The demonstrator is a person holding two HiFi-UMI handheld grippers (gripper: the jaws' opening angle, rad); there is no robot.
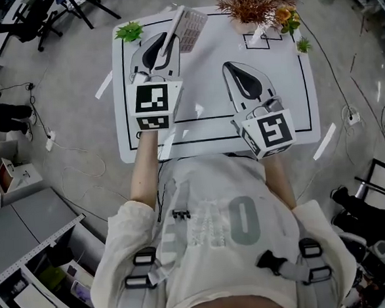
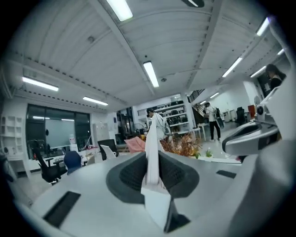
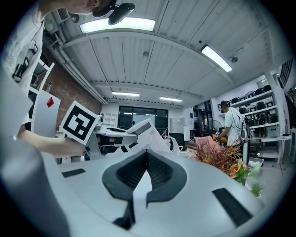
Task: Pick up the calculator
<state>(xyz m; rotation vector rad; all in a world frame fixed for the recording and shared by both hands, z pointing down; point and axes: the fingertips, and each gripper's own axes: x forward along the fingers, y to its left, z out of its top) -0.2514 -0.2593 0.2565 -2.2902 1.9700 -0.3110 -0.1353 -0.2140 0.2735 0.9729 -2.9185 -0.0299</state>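
Observation:
The calculator [image 1: 189, 26], a flat grey-white slab with rows of keys, hangs tilted above the far edge of the white table mat [image 1: 209, 116]. My left gripper [image 1: 171, 36] is shut on its near end. In the left gripper view the calculator [image 2: 151, 159] stands edge-on between the dark pads [image 2: 132, 173], which press on both faces. My right gripper [image 1: 234, 68] hovers over the mat to the right, shut with nothing in it. The right gripper view shows the shut jaws, and beyond them the lifted calculator [image 3: 147, 134] in the left gripper [image 3: 111, 134].
A dried brown plant [image 1: 251, 4] with orange flowers [image 1: 287, 17] stands at the mat's far right, and a small green plant [image 1: 129, 31] at its far left corner. Cables and office chairs lie on the floor around the table. A person stands at far shelves [image 2: 213, 121].

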